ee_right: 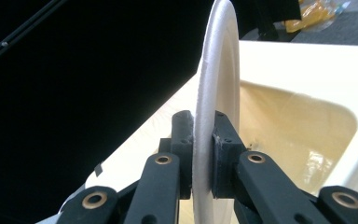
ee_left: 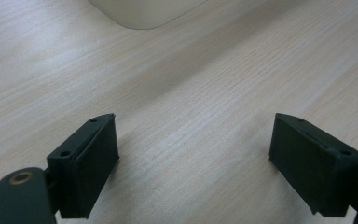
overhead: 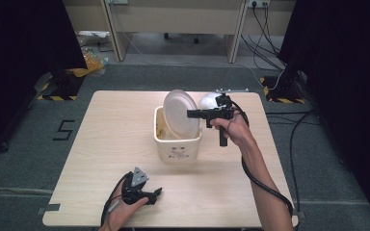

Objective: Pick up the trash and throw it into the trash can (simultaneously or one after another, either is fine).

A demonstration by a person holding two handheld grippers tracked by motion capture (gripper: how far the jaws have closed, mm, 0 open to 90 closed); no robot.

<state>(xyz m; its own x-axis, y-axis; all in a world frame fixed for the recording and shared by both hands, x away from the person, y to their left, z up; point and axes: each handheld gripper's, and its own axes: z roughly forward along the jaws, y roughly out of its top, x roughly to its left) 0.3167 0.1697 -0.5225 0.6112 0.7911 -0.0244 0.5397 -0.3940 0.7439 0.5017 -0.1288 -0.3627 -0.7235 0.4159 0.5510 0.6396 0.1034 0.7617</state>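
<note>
Right claw (overhead: 192,114): held above the counter at about 1 o'clock from its centre, pointing toward 9 o'clock, jaws pinching the rim of the white plate (overhead: 180,114).
Grip up close: in the right gripper view the right claw (ee_right: 203,158) has a black pad on each face of the plate (ee_right: 216,93), which is seen edge-on and rises straight up between them.
White plate: stands on edge, tilted a little, with its lower part inside the cream bin (overhead: 177,144) and its upper part above the bin's rim.
Cream bin: sits on the counter (overhead: 101,144) just past the centre, open at the top; in the right gripper view its pale yellow inner wall (ee_right: 303,121) lies to the right of the plate (some glossy patches show on it).
Right hand (overhead: 231,127): wraps the gripper's handle, at about 3 o'clock from the bin.
White round object (overhead: 208,101): on the counter behind the right gripper, partly hidden by it; what it is I cannot tell.
Left claw (overhead: 155,193): low over the near edge at about 7 o'clock, jaws spread wide with nothing between them.
Left gripper view: the left claw (ee_left: 193,163) looks across bare wood grain, and a rounded corner of the cream bin (ee_left: 144,11) shows at 12 o'clock.
Floor: a black numeral marking (overhead: 63,130) lies at 9 o'clock from the counter.
</note>
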